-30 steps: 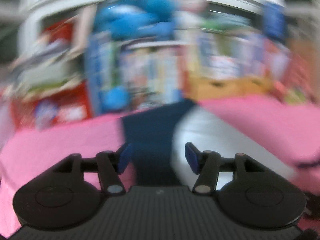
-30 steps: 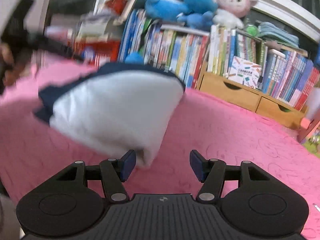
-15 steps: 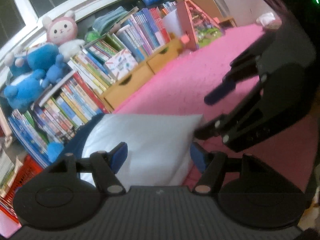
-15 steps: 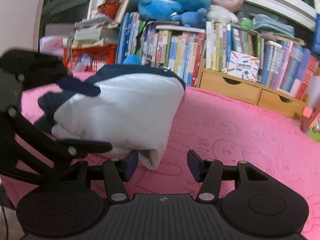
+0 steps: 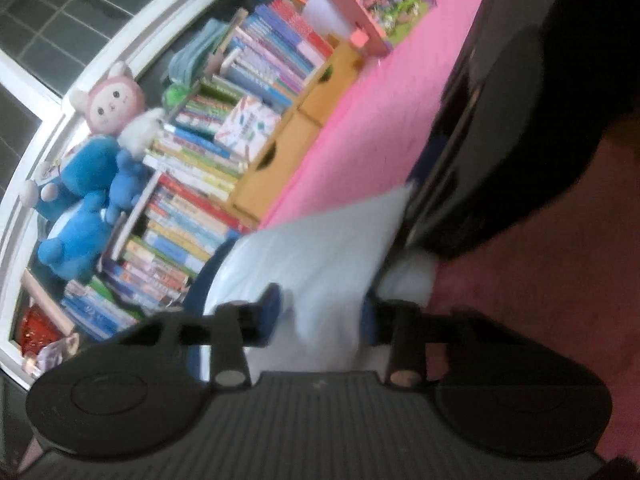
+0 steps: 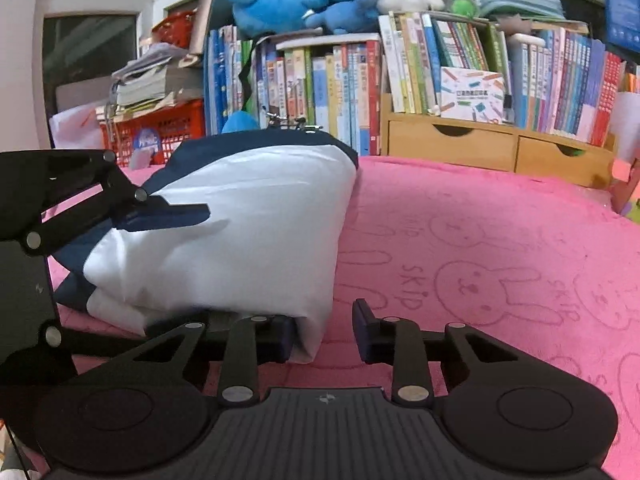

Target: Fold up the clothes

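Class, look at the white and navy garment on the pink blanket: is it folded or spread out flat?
Folded. The garment lies as a thick, layered bundle with stacked edges at its near corner, on the pink blanket.

Smooth white-and-navy cloth garment (image 6: 240, 232) lies on a fuzzy pink fleece blanket (image 6: 480, 248); matt black plastic right gripper (image 6: 324, 332) near, light wooden drawers (image 6: 500, 148) far.
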A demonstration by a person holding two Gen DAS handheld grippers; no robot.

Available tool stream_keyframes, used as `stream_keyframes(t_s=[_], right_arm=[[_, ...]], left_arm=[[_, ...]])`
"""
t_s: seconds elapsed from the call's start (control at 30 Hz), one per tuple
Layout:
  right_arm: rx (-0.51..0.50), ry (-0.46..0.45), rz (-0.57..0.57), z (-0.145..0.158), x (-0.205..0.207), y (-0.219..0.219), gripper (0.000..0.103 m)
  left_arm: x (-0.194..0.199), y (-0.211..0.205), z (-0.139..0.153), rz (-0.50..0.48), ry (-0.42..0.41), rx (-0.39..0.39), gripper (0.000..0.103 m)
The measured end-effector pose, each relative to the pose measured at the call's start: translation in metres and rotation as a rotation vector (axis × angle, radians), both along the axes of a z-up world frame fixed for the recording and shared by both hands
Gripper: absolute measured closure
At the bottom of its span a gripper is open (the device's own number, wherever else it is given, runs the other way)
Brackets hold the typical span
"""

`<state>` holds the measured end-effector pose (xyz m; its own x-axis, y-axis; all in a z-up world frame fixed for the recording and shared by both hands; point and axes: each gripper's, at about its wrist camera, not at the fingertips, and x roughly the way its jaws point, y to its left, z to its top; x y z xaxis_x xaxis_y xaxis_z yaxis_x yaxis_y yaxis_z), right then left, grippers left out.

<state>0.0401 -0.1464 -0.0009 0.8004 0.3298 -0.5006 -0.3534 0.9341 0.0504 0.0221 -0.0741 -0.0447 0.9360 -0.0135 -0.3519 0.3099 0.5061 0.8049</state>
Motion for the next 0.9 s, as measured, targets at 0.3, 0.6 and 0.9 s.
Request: stream_keyframes(t_s=[0.3,0.6,0.9], right_arm=[[0.022,-0.023,-0.029,0.000,-0.005,-0.001,0.073],[0.112,0.088,-0.014,-0.004,0.014,-0.007,0.079],[0.131,-0.001,-0.002,0.012,0.006,-0.006,0.085]], left_arm=[[-0.012,0.073,-0.003,0.289,0.085,-0.029,0.088],[-0.022,0.072,0.000,0.328,0.103,-0.110,0.088],[-0.063,0.026,0.022,0.109,0.046,-0.185,0.073]])
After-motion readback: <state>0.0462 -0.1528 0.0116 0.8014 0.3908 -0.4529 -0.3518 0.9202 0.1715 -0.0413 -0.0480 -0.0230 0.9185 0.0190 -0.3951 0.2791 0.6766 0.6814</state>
